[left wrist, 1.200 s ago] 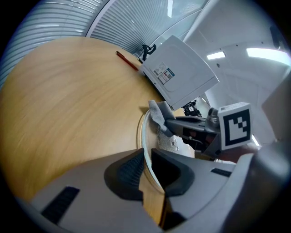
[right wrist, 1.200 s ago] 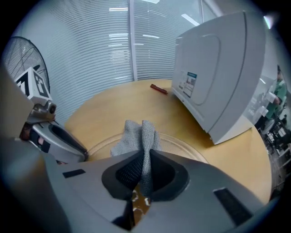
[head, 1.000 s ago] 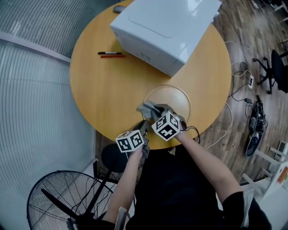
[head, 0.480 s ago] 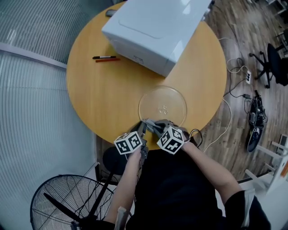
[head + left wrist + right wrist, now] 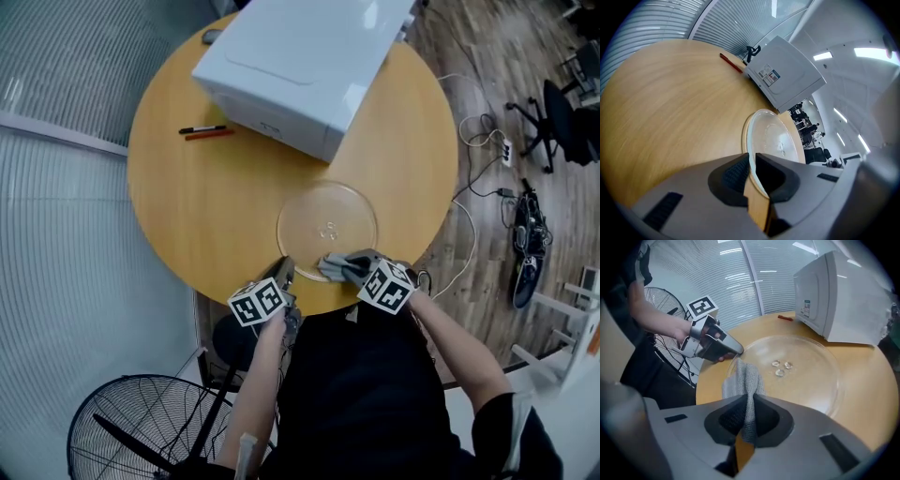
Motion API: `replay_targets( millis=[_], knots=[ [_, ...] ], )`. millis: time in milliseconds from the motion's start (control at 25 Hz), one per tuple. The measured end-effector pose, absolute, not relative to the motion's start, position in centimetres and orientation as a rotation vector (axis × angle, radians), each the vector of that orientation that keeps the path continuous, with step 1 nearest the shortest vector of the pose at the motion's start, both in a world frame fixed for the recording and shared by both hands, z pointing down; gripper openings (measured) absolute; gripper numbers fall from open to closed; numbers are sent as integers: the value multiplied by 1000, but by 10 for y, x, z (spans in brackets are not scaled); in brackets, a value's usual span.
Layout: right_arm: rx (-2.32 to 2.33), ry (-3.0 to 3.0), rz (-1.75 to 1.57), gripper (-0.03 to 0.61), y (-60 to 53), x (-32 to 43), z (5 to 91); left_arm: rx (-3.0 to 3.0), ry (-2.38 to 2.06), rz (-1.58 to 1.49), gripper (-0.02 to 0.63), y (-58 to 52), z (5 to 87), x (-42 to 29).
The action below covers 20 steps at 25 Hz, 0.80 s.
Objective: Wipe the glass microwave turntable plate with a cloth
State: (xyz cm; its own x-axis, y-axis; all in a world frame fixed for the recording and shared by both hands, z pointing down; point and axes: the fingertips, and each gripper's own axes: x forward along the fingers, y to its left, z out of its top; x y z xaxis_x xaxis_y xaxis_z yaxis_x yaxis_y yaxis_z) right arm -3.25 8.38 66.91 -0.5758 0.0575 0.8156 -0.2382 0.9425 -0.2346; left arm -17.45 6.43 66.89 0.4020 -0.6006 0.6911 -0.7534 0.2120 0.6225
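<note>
Grey cloth (image 5: 334, 265), pinched by the right gripper (image 5: 352, 269), has slid right along the glass turntable plate's (image 5: 327, 211) near rim. Left gripper (image 5: 284, 271), tilted down, has just been closing on that rim.

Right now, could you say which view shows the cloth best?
The right gripper view: the cloth fills the foreground, pinched between the jaws. The head view shows only a small grey lump; the left gripper view misses it.

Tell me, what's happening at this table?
A person holds a gripper in each hand. The left gripper, whose jaws have just been closing, pinches the near rim of the glass plate on the table. The right gripper grips a grey cloth at the plate's near edge, ready for wiping. A microwave stands behind.
</note>
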Motion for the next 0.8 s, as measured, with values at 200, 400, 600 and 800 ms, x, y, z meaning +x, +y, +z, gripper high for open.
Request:
replay_targets(
  millis=[200, 400, 600, 800],
  knots=[
    [194, -2136, 418, 32, 51, 3, 669, 1487, -1265, 171, 40, 64, 669, -174],
    [307, -2130, 422, 32, 0, 20, 665, 1497, -1270, 193, 40, 65, 667, -173],
    [444, -2134, 431, 32, -53, 12, 663, 1507, -1234, 188, 43, 63, 667, -172],
    [535, -2127, 346, 34, -88, -21, 662, 1518, -1229, 196, 44, 63, 666, -171]
  ],
)
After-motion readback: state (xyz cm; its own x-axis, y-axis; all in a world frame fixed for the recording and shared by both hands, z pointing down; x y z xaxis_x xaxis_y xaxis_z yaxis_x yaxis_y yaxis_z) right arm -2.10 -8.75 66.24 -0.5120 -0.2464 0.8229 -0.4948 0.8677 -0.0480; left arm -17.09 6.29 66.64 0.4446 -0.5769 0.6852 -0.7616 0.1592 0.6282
